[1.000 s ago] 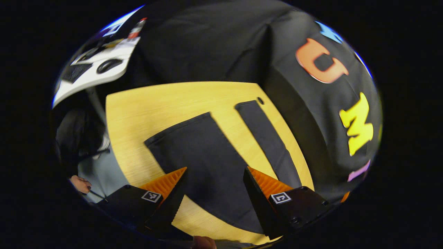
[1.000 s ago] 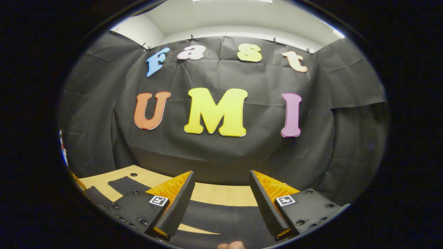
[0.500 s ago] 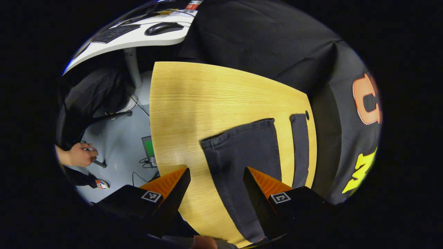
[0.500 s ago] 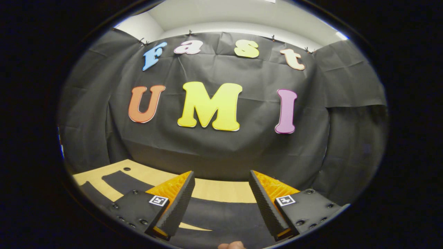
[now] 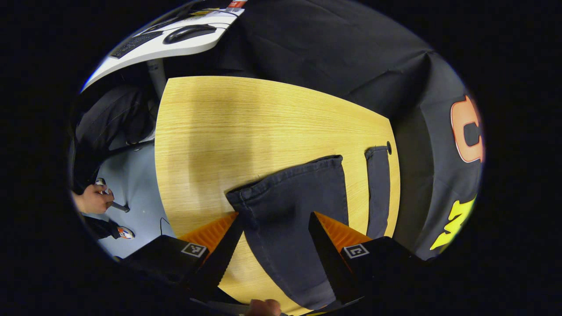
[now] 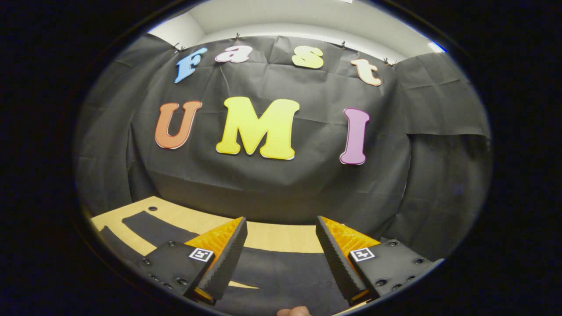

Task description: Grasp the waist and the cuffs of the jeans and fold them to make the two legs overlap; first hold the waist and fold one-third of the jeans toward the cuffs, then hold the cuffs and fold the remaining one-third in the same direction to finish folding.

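Note:
Dark jeans lie flat on the wooden table [image 5: 228,127] with the two legs apart. In the left gripper view the near leg [image 5: 290,197] ends in a stitched cuff, and the far leg [image 5: 377,188] is a narrow strip beside a hole in the table. My left gripper [image 5: 274,232] hovers open above the near leg, just behind its cuff. In the right gripper view dark denim [image 6: 281,272] spreads under my right gripper [image 6: 281,245], which is open and holds nothing. The far leg [image 6: 153,228] runs off to the left there.
A white desk [image 5: 175,44] with a keyboard and a mouse stands beyond the table's far left. A dark chair [image 5: 109,118] and a person's hand [image 5: 92,199] are over the grey floor at left. Black cloth wall [image 6: 281,184] closes the table's far side.
The left gripper has swung from the middle of the jeans to the near leg's cuff, which now lies between its fingers. The right gripper view has tipped slightly down; both stay open.

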`<state>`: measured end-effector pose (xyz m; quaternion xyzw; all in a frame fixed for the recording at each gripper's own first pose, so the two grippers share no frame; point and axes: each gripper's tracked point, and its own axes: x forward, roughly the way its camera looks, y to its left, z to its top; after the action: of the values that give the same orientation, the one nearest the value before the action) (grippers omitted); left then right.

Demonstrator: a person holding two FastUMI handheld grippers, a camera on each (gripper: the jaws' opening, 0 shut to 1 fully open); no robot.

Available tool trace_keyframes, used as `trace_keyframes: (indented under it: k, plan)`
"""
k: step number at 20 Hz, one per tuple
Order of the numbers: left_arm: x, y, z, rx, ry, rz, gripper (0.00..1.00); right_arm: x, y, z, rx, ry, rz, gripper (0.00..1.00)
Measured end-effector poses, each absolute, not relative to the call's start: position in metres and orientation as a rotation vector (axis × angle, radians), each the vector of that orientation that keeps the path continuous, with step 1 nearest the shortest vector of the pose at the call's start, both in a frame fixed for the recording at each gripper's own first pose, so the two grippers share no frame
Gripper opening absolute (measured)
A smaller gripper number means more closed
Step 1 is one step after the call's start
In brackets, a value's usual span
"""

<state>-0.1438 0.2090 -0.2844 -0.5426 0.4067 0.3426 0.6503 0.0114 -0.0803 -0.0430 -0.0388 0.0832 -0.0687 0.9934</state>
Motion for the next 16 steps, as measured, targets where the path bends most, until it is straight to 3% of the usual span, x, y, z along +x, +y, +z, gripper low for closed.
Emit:
trace_keyframes:
  k: [5, 10, 16]
  plan:
    - [-0.146, 0.215, -0.289, -1.309, 0.917, 0.804, 0.96, 0.007, -0.101, -0.059, -0.039, 0.212, -0.187, 0.96]
    - [-0.152, 0.214, -0.301, -1.387, 0.886, 0.836, 0.2, 0.009, -0.139, -0.078, 0.031, 0.278, -0.249, 0.96]
    - [-0.149, 0.214, -0.298, -1.325, 0.915, 0.814, 0.04, -0.001, -0.222, -0.148, 0.323, 0.597, -0.387, 0.97]
